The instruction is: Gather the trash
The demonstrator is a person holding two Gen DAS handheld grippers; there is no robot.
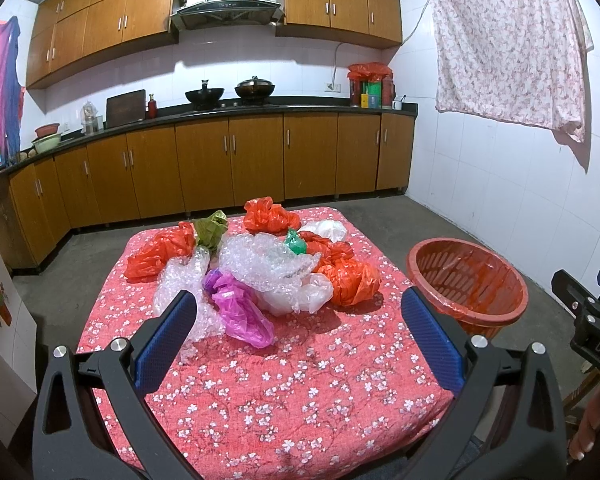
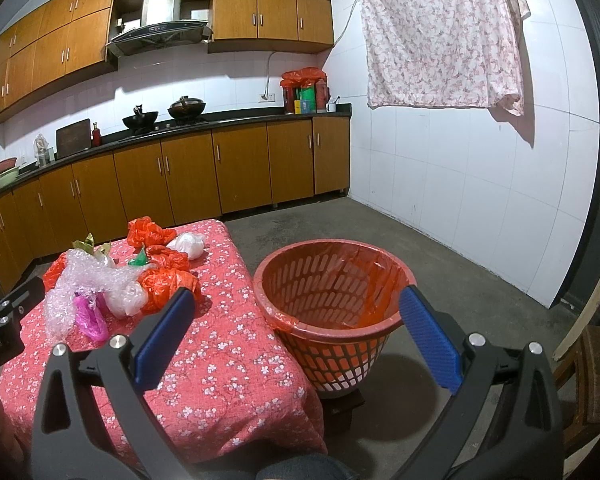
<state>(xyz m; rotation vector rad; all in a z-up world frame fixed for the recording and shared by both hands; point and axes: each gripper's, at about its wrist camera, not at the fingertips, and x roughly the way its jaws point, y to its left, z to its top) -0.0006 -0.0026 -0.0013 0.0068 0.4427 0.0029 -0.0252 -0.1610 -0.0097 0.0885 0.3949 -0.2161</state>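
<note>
One table (image 1: pixel 300 392), draped in a red cloth printed with white blossoms, is being shown across the lower centre of the left wrist view and the lower left of the right wrist view. Just beside its right edge, a red slotted basket (image 2: pixel 328 292) lined with thin red plastic is being seen standing on the grey floor, at centre frame in the right wrist view. A heap of trash is being displayed on the far half of the table: crumpled bubble wrap (image 1: pixel 264 264) in the middle, orange-red bags (image 1: pixel 352 280) around it, a purple-pink bag (image 1: pixel 244 312) at the near edge, an olive-green bag (image 1: pixel 212 228) and a small green bag (image 1: pixel 296 242) farther back. The left gripper (image 1: pixel 298 312) is being held above the near side of the table, its blue-padded fingers spread wide and nothing between them. The right gripper (image 2: pixel 296 312) is being held likewise spread and unloaded, framing the basket.
</note>
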